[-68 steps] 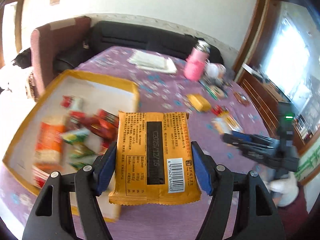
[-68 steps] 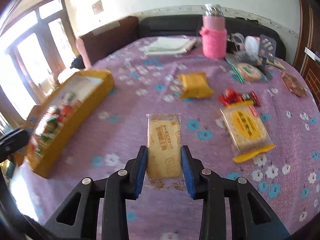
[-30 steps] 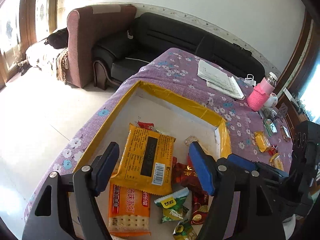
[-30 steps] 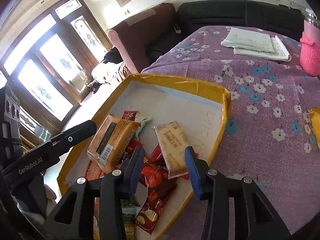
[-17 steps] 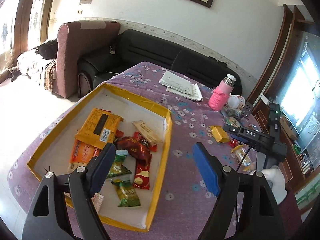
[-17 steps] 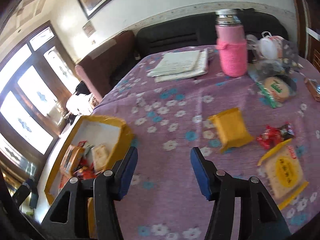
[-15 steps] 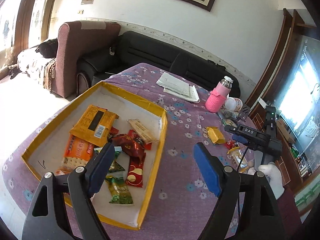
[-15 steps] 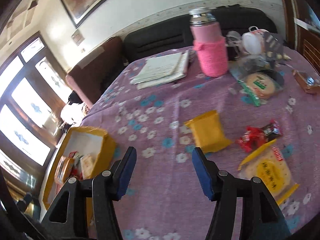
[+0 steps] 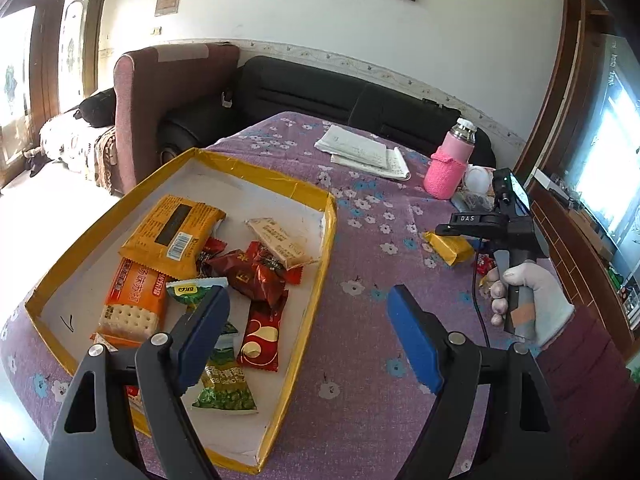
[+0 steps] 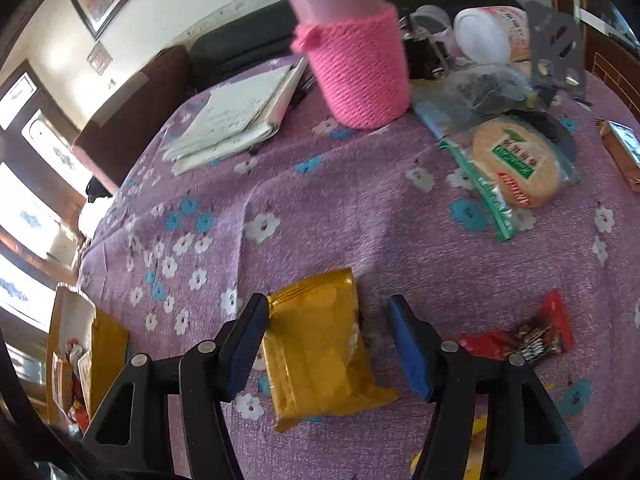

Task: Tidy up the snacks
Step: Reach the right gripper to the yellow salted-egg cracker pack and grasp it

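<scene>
Straddling gold packet (image 10: 320, 356), gaping right tongs (image 10: 328, 344)

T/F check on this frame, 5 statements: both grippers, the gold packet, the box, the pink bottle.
1. The right gripper is open around the gold packet. True.
2. The left gripper holds the orange cracker pack. False: it is open and empty; the orange cracker pack lies in the yellow box.
3. The gold packet sits inside the box. False: it lies on the purple tablecloth.
4. The pink bottle stands upright. True.
5. The box holds no snacks. False: several wrapped snacks lie in it.
</scene>
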### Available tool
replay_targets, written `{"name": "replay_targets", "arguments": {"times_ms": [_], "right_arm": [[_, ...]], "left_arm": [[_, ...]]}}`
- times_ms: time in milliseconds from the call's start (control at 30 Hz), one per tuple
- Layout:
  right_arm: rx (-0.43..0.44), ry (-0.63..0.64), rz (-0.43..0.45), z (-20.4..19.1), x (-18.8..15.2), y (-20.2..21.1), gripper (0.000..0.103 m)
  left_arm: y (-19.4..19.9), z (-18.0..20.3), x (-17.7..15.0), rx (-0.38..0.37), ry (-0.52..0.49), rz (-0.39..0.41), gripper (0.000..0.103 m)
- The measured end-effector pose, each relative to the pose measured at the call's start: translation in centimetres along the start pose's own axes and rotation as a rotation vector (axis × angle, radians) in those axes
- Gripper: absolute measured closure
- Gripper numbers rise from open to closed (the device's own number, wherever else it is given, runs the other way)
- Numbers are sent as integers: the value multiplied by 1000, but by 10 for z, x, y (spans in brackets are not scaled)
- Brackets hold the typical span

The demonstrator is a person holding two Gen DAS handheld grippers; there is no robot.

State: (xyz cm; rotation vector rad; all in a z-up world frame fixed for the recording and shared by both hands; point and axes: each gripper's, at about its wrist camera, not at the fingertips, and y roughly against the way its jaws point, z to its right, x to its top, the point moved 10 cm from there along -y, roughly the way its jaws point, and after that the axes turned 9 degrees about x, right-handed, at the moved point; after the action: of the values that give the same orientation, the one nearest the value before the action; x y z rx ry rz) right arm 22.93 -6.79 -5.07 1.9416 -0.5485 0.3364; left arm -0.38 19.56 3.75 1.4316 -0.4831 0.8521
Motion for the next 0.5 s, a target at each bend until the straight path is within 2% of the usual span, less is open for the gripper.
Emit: {"name": "replay_targets", "arguments": {"times_ms": [33, 67, 167, 300, 333, 400, 467, 500], "right_arm": [[0, 30, -7, -10, -6, 0, 56], [-13, 54, -15, -16, -12, 2, 59], [-16, 126, -60, -40, -42, 7, 61], [67, 138, -164, -68, -108, 19, 59], [80, 152, -166, -76, -122, 25, 58], [168, 153, -161, -93, -145, 39, 59], [246, 128, -112, -102, -154, 61, 59], [258, 130, -76, -103, -153, 72, 58]], "left_arm": [[-4, -4, -1, 30, -6, -5, 21], [-5, -7, -2, 53, -9, -4, 21], [-4, -14, -3, 100, -22, 4, 21], [2, -18, -5, 113, -20, 5, 21], [4, -19, -6, 111, -17, 5, 21], [8, -18, -9, 112, -23, 2, 21], [15, -14, -12, 117, -42, 4, 21], [18, -12, -13, 118, -47, 9, 21]]}}
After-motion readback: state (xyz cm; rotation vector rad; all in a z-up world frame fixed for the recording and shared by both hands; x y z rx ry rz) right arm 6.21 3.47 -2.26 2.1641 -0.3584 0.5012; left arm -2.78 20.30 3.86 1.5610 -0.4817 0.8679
